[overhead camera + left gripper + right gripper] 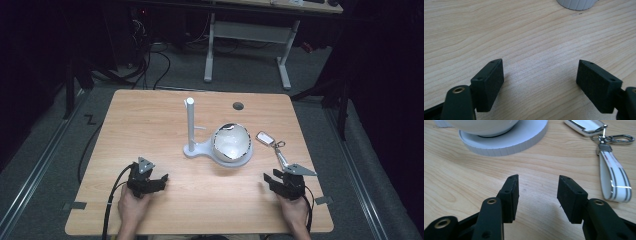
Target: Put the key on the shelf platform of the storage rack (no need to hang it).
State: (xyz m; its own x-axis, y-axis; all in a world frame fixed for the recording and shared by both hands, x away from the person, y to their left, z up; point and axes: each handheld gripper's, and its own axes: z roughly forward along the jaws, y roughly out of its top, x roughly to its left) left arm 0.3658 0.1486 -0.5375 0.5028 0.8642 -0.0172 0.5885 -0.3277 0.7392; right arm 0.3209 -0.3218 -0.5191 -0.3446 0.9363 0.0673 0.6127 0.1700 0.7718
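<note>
The key fob [265,137] lies flat on the wooden worktop [150,125], to the right of the white bowl [231,143] and just beyond the right tool [274,181] in the high view. A metal clasp [278,145] joins the key fob to a white strap [282,159] with dark stripes, which runs back toward the person's side of the worktop and ends near the right tool. In the right gripper view the key fob [587,126] sits at the top edge, the clasp [614,138] below it, and the strap [615,178] lies to the right of the jaws, apart from them.

The right tool [537,188] rests low over the worktop with its jaws partly apart; bare wood shows between the pads, and they hold nothing. The person's right hand [295,212] grips it from the near edge.

The left tool [152,180] sits at the near left of the worktop, well apart from the key fob, held by the left hand [132,207]. In the left gripper view the left tool [540,72] has its jaws spread wide, with only wood grain between them.

The bowl stands on the round base of a white stand [200,148], whose upright post [190,122] rises just left of the bowl. In the right gripper view the ribbed base [506,141] lies ahead of the jaws to the left.
</note>
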